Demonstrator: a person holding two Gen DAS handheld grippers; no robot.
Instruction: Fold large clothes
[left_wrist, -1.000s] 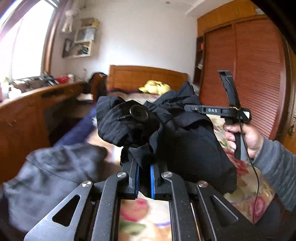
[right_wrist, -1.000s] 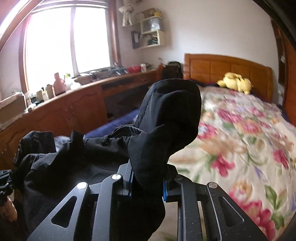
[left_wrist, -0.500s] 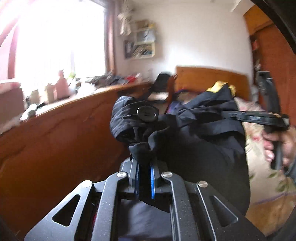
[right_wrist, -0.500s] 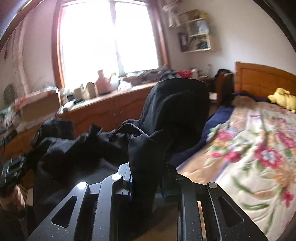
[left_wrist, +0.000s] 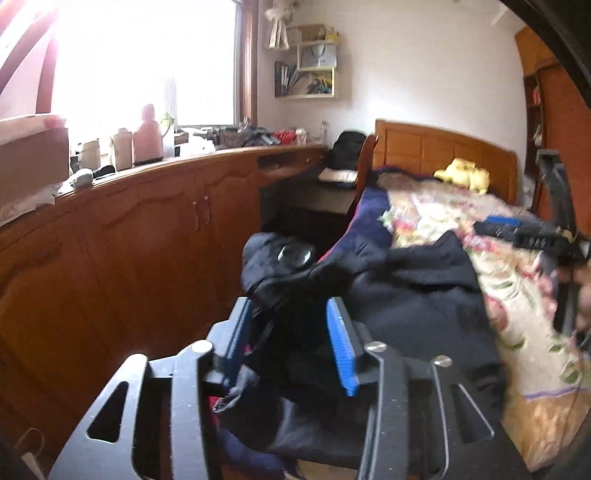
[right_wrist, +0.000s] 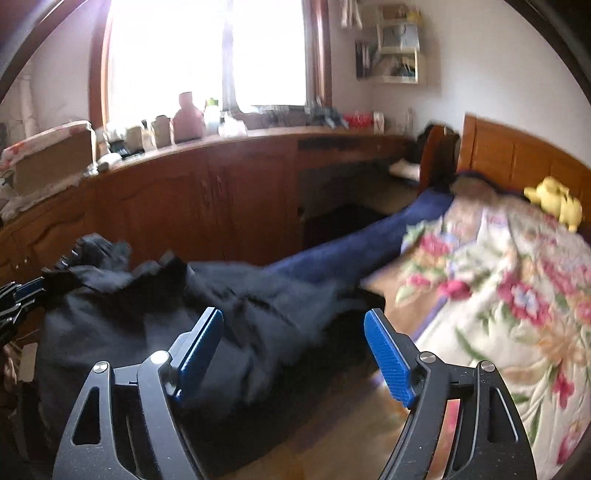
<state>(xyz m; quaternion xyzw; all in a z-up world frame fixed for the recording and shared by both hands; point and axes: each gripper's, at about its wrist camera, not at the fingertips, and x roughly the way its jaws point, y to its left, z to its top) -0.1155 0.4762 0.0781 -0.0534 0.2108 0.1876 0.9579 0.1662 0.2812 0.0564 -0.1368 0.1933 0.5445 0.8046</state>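
Bedroom, floral-quilted bed (right_wrist: 517, 295) | left tool (left_wrist: 291, 343) jaws opening, cloth loose between; right tool (right_wrist: 291, 350) jaws opening, empty | crumpled black fabric garment (right_wrist: 184, 314) at bed edge, 9 o'clock | advice: clear both tools, flatten before folding.

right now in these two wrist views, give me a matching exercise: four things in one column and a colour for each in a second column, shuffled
Things:
1. garment
2. plush toy
3. bottle on the counter
4. headboard

Colours:
A. pink
B. brown wood
C. black
D. yellow

Pairs: 1-C, 2-D, 3-A, 4-B
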